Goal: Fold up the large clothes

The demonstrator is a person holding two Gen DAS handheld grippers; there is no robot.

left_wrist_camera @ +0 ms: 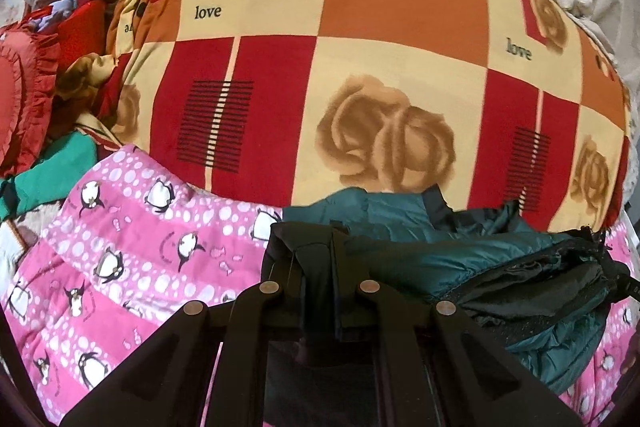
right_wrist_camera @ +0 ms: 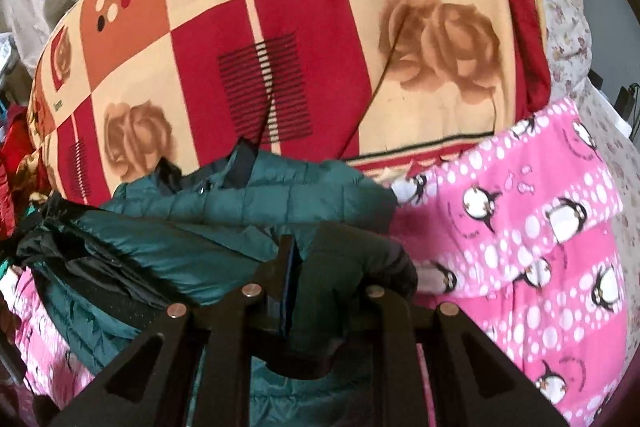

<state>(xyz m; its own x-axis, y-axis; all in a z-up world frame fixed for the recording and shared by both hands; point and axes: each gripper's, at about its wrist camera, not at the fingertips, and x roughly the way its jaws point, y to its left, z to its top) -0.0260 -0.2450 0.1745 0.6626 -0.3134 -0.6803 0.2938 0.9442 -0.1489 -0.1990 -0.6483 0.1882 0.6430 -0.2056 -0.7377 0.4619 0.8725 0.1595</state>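
Teal jacket (left_wrist_camera: 460,259) clamped by both hand-held grippers (left_wrist_camera: 334,267) (right_wrist_camera: 294,267) before quilt (left_wrist_camera: 320,67) printed "love".

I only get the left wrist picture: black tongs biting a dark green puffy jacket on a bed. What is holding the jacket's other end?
Observer: In the right wrist view, the right tongs are shut on the teal jacket, at a dark edge of it.
Operator: What is off to that side of the jacket?
Observer: The pink penguin blanket runs on to the right, and past it lies a pale flowered sheet.
Operator: And further back?
Observer: A thin dark strand runs down across the rose-print quilt, ending near the jacket. I cannot tell what it is.
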